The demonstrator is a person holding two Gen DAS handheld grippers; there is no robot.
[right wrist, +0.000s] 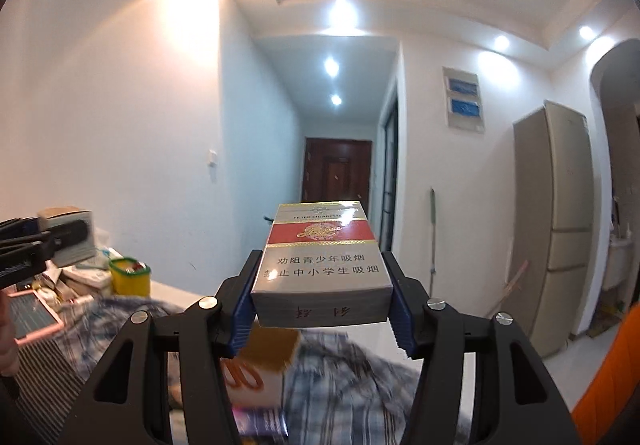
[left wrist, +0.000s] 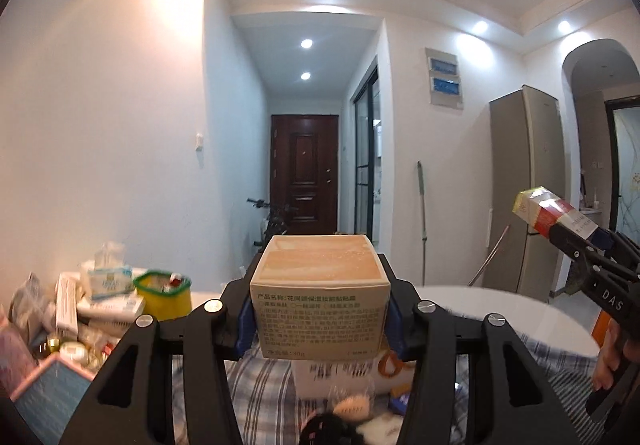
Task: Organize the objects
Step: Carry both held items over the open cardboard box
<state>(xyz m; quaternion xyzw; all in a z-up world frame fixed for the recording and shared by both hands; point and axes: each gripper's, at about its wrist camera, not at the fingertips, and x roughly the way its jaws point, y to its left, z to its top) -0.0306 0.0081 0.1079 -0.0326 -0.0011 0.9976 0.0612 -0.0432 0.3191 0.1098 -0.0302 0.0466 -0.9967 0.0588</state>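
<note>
Left tool: our left tool [left wrist: 320, 309] is closed on the beige carton [left wrist: 320, 297], blue pads pressing its two side faces; printed face towards the camera, open-looking top upward.
Right tool: our right tool [right wrist: 322, 285] is clamped on the cigarette pack [right wrist: 320, 257] near its rear end; the pack's long axis runs forward, away from us, along the fingers.
Where the things are: both are held in the air, above the checked cloth [left wrist: 260, 377] on the white desk [left wrist: 500, 309].
Key relation: we judge the sorting places lie to the left, the yellow cup [left wrist: 164, 293] and pink basket [left wrist: 52, 389] near the desk's left edge, so the left hand is nearer.
Open room: the desk's right part looks bare; the left edge is crowded.
</note>
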